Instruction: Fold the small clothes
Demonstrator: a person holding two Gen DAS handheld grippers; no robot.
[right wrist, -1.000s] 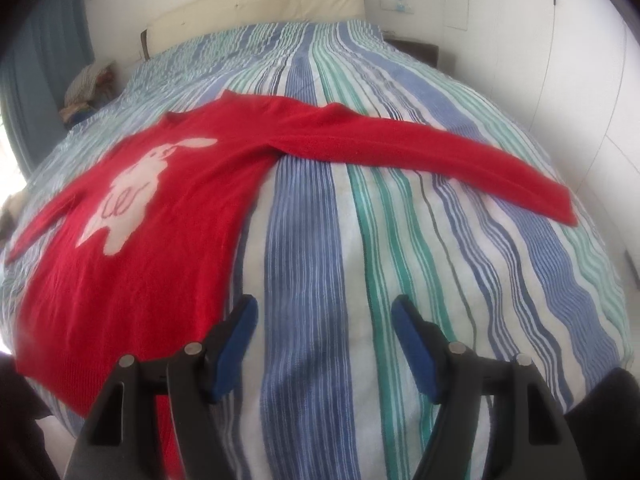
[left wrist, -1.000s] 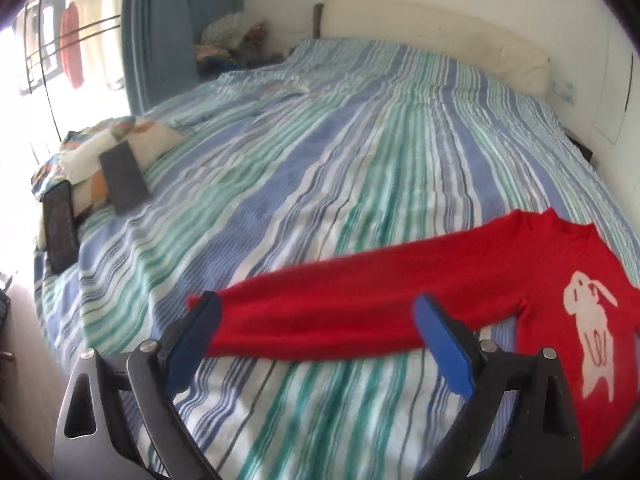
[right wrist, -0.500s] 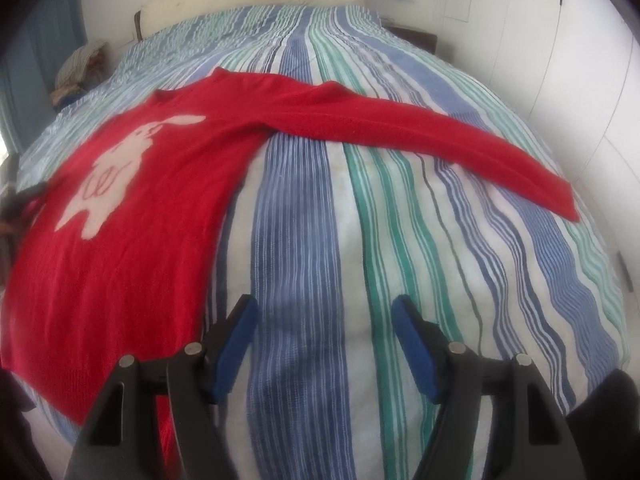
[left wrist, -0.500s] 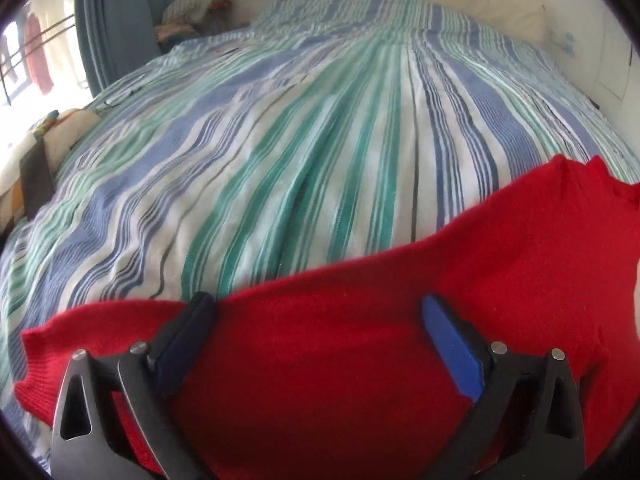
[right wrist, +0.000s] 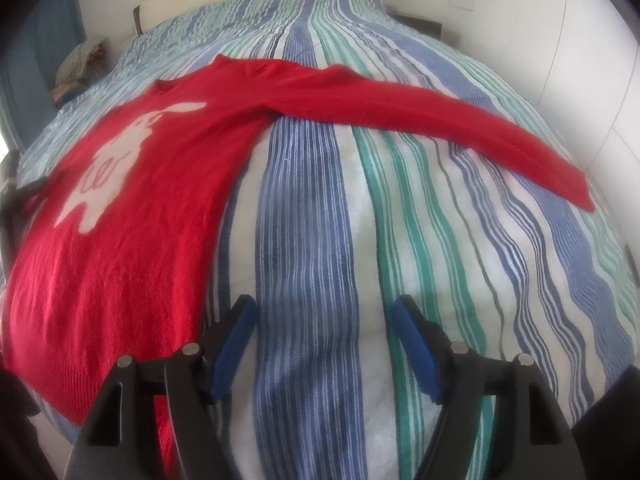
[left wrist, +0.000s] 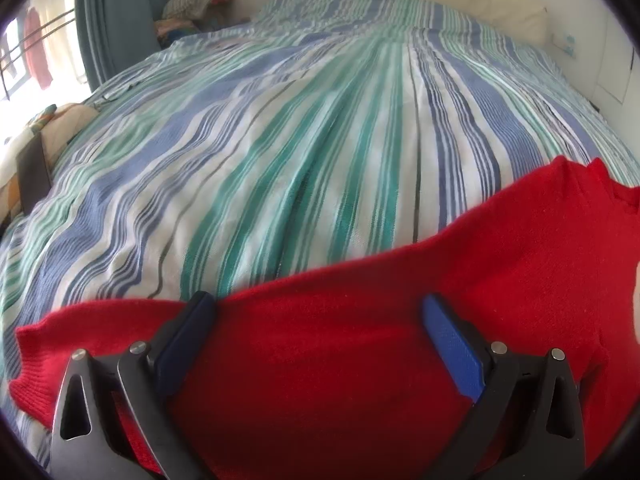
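Left wrist view showed the left gripper [left wrist: 318, 336] released, jaws having just widened over 1 sleeve [left wrist: 280, 344] of the soft, light red sweater [right wrist: 132, 216] lying flat on the striped bed [left wrist: 320, 140], best pinched near the cuff [left wrist: 34, 364].

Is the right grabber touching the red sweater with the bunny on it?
Apart. The right wrist view shows the right gripper open over bare striped bedspread, with stripes showing between its left pad and the red sweater's side edge.
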